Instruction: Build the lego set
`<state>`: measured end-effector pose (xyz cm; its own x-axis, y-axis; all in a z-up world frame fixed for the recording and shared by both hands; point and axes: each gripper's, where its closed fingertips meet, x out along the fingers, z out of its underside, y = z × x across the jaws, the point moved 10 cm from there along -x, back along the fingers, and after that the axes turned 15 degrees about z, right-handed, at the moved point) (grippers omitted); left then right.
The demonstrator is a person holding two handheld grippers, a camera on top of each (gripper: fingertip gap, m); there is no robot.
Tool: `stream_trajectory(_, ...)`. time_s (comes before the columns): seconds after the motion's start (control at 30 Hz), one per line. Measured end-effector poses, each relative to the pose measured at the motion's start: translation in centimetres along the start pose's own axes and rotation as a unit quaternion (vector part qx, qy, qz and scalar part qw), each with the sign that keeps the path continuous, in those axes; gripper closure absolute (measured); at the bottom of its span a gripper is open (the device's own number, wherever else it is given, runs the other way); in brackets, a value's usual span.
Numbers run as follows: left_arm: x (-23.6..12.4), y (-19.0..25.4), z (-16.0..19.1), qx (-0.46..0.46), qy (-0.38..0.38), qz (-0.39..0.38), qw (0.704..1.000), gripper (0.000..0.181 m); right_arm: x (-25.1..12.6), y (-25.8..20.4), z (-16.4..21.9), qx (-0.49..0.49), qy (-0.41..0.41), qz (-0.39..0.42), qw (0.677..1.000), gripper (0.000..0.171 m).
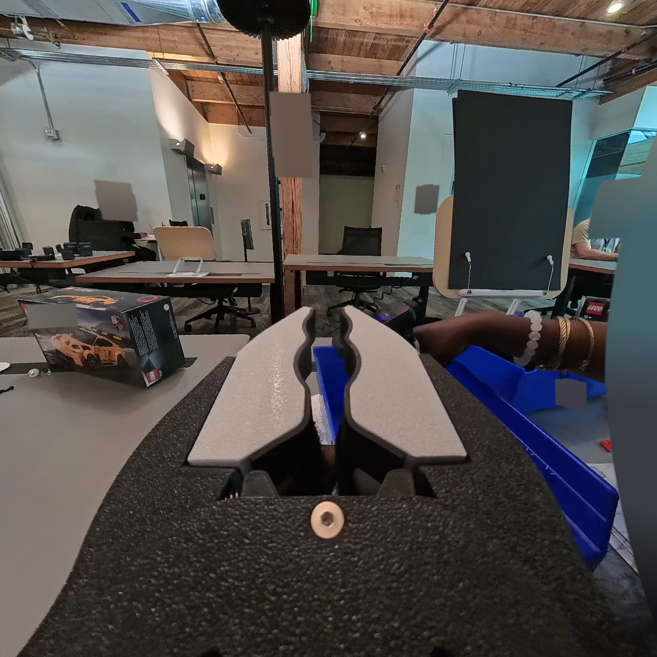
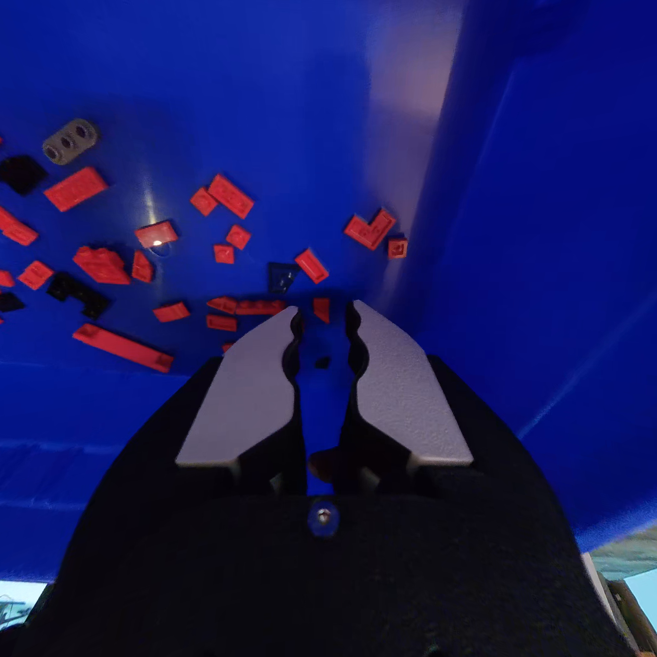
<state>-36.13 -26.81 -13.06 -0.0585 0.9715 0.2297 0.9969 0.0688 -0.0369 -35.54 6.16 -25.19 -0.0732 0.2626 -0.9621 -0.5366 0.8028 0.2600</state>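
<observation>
The right gripper is seen released inside the blue bin, a small gap between its fingers and nothing gripped; the bin's wall is met close at three o'clock, while open floor is left from nine to twelve, strewn with red lego pieces and a few black ones. Only the left wrist view shows the table — there the left gripper is held nearly closed and empty above the bin's rim, the lego box at ten o'clock, a hand at two.

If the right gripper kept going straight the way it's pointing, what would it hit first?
Probably the small red wedge piece lying on the blue bin floor, just ahead of the open right gripper; depth is hard to judge.
</observation>
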Motion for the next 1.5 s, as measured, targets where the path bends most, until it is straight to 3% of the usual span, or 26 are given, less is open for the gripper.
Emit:
stream_trajectory(0.1, 0.1, 0.0, 0.0, 0.001, -0.003, 0.000, 1.000, 0.169, 0.2, 0.3, 0.0, -0.003, 0.006, 0.012, 1.000, 0.163)
stream_trajectory(0.2, 0.1, 0.1, -0.1, 0.004, -0.002, 0.001, 1.000, 0.170, -0.2, 0.4, 0.2, 0.000, 0.018, 0.002, 1.000, 0.163)
stream_trajectory(0.3, 0.2, 0.2, -0.1, 0.006, -0.001, 0.001, 1.000, 0.169, -3.6, 0.0, 1.7, 0.023, 0.060, 0.023, 0.998, 0.163)
stream_trajectory(0.43, 0.5, 0.5, -0.1, 0.010, -0.018, 0.004, 1.000, 0.169, -12.0, -2.8, 7.7, 0.058, 0.158, 0.065, 0.984, 0.163)
stream_trajectory(0.53, 0.5, 1.0, -0.5, 0.021, -0.019, 0.001, 1.000, 0.168, -15.0, -6.0, 14.8, 0.100, 0.176, 0.089, 0.975, 0.163)
stream_trajectory(0.6, 0.5, 1.4, -0.8, 0.026, -0.014, 0.006, 1.000, 0.168, -14.1, -7.9, 20.0, 0.139, 0.143, 0.095, 0.975, 0.163)
stream_trajectory(0.7, 0.7, 2.0, -1.3, 0.033, -0.004, 0.013, 0.999, 0.169, -9.5, -10.5, 26.8, 0.195, 0.091, 0.069, 0.974, 0.163)
stream_trajectory(0.87, 1.3, 3.0, -1.6, 0.050, -0.014, 0.025, 0.998, 0.168, -2.5, -13.4, 33.0, 0.123, 0.057, 0.083, 0.987, 0.163)
stream_trajectory(1.1, 1.3, 3.1, -1.7, 0.066, -0.019, 0.014, 0.998, 0.168, 0.4, -13.7, 34.2, 0.089, 0.053, 0.066, 0.992, 0.163)
stream_trajectory(1.37, 1.8, 2.9, -1.3, 0.060, -0.028, 0.018, 0.998, 0.168, 0.2, -13.7, 35.1, 0.075, 0.075, 0.080, 0.991, 0.145)
stream_trajectory(1.5, 1.8, 3.0, -1.4, 0.064, -0.028, 0.018, 0.997, 0.168, 0.2, -14.1, 35.1, 0.010, 0.086, 0.134, 0.987, 0.131)
